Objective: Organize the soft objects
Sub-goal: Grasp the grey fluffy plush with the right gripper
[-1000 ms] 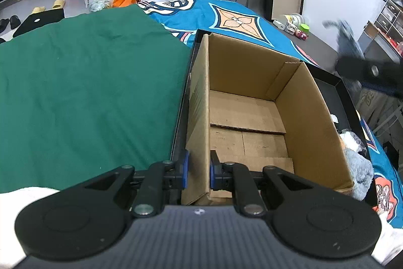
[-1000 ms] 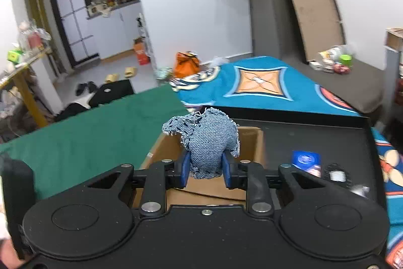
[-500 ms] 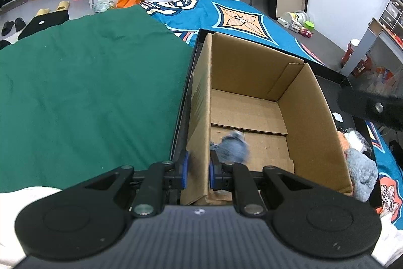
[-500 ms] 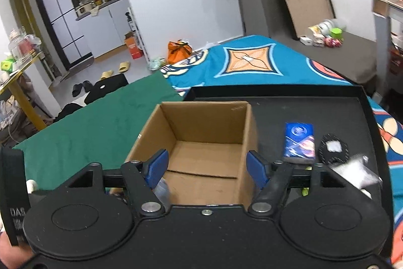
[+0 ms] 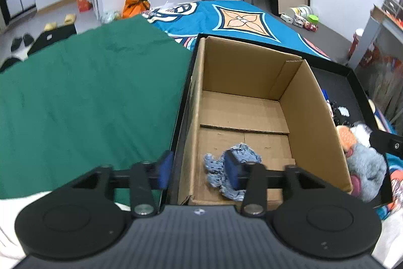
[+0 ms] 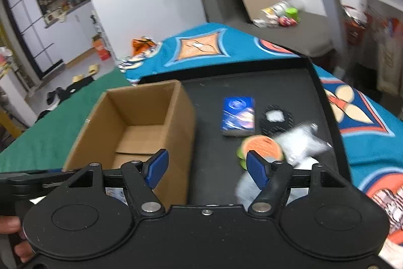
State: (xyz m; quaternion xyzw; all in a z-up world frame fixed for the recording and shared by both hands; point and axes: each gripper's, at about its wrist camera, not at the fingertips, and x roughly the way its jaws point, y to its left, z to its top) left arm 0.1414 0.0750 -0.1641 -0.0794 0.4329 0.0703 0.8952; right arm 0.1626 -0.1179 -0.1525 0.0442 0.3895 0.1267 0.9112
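Note:
An open cardboard box (image 5: 312, 117) stands on a black tray (image 6: 289, 82). A frayed blue denim scrap (image 5: 214, 165) lies on the box floor near the front. My left gripper (image 5: 199, 172) straddles the box's left wall; its jaws are opening and the pads stand off the cardboard. My right gripper (image 6: 207, 169) is open and holds nothing, hovering over the tray just right of the box (image 6: 141, 117). Ahead of it lie an orange round plush (image 6: 262, 146), a white fluffy item (image 6: 299, 140) and a grey furry toy (image 6: 245, 187).
A blue packet (image 6: 238, 116) and a black round pad (image 6: 277, 117) lie further back on the tray. Green cloth (image 5: 88, 97) covers the surface left of the box, a blue patterned blanket (image 5: 226, 17) lies behind. A hand (image 6: 10, 221) holds the left gripper.
The right gripper opened and dropped the denim scrap into the box, then swung right over the tray. The left gripper, earlier shut on the box's left wall, has spread its jaws.

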